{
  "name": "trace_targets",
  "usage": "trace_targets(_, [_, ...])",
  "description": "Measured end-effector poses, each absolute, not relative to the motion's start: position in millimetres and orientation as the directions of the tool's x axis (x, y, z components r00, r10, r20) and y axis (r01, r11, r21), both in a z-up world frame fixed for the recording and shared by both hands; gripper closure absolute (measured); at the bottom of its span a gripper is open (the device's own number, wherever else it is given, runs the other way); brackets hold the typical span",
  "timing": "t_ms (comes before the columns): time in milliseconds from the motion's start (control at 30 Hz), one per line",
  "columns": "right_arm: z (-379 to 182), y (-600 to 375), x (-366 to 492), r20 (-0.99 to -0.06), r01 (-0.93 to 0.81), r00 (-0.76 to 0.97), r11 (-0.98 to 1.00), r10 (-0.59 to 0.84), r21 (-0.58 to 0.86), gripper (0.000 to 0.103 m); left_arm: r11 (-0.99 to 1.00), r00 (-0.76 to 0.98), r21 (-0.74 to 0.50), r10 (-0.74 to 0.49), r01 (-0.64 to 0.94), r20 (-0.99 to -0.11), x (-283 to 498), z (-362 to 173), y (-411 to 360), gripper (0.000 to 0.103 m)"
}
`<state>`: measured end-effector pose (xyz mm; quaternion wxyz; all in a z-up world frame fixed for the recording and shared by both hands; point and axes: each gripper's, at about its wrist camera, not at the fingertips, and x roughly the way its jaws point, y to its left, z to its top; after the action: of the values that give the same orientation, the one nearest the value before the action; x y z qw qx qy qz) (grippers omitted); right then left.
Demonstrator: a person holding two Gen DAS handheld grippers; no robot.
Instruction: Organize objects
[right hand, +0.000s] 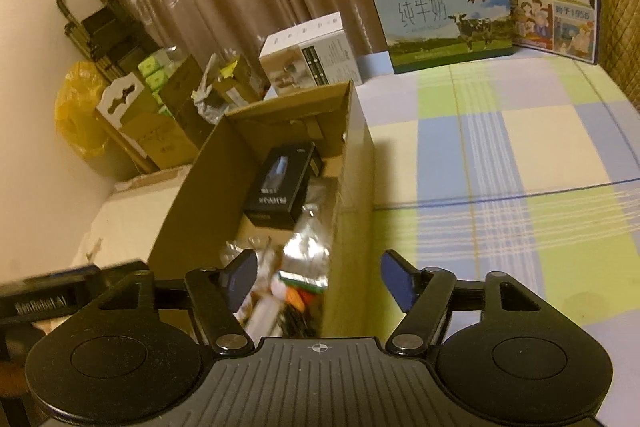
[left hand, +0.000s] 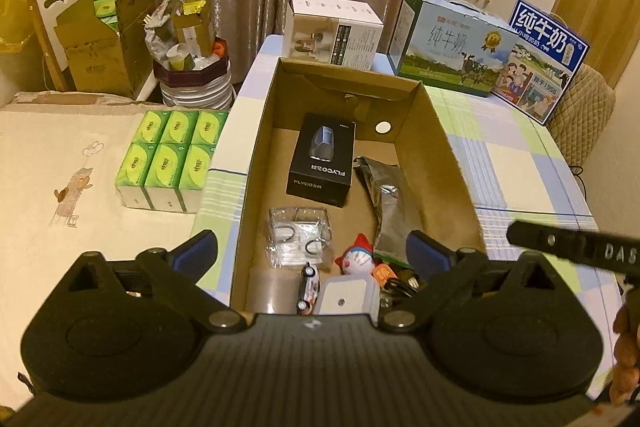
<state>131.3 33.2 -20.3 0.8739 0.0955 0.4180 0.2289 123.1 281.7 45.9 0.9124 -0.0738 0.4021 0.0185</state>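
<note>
Along the left edge of the checked table point(left hand: 516, 163) stands an open cardboard box point(left hand: 256, 155), its far end just short of a white carton point(left hand: 332, 31) at the table's far edge. Contents are loose and unsorted. A black boxed shaver point(left hand: 322, 159) lies flat toward the far end; a silver foil pouch point(left hand: 386, 203) runs along the right wall; a clear plastic case point(left hand: 298, 241) sits near the middle. At the near end are crowded a toy car point(left hand: 308, 287), a cat-faced figure point(left hand: 358, 259), a white square item point(left hand: 346, 297) and small orange and dark pieces too jumbled to identify. Judged from this layout, the box serves as the collecting bin and the small items remain where dropped.

Left gripper point(left hand: 312, 251) hovers over the near end of the box, fingers spread wide, nothing between them; the stance suits a reach down for one of the small pieces. Right gripper point(right hand: 318, 283) is likewise spread and empty, straddling the box's right wall, apparently waiting alongside.

Two milk cartons point(left hand: 448, 47) stand at the table's far right corner, well apart from the box. Green tissue packs point(left hand: 168, 155) rest on the bed point(left hand: 60, 167) left of the table. Remaining tabletop shows only cloth.
</note>
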Motion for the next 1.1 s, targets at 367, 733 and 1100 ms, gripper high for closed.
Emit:
trace_targets(367, [-14, 16, 75, -0.724, -0.364, 0.525, 0.887, 0.448, 0.284, 0.023, 0.989, 0.707, -0.116, -0.014, -0.096, -0.707, 65, 61, 255, 0.001])
trace_targets(733, [-14, 4, 42, -0.744, -0.368, 0.537, 0.904, 0.398, 0.218, 0.021, 0.988, 0.690, -0.104, 0.005, -0.116, -0.724, 24, 63, 247, 0.001])
trace_targets(1100, [-22, 7, 31, -0.765, -0.385, 0.518, 0.903, 0.383, 0.192, 0.020, 0.986, 0.659, -0.117, -0.009, -0.119, -0.752, 7, 46, 243, 0.001])
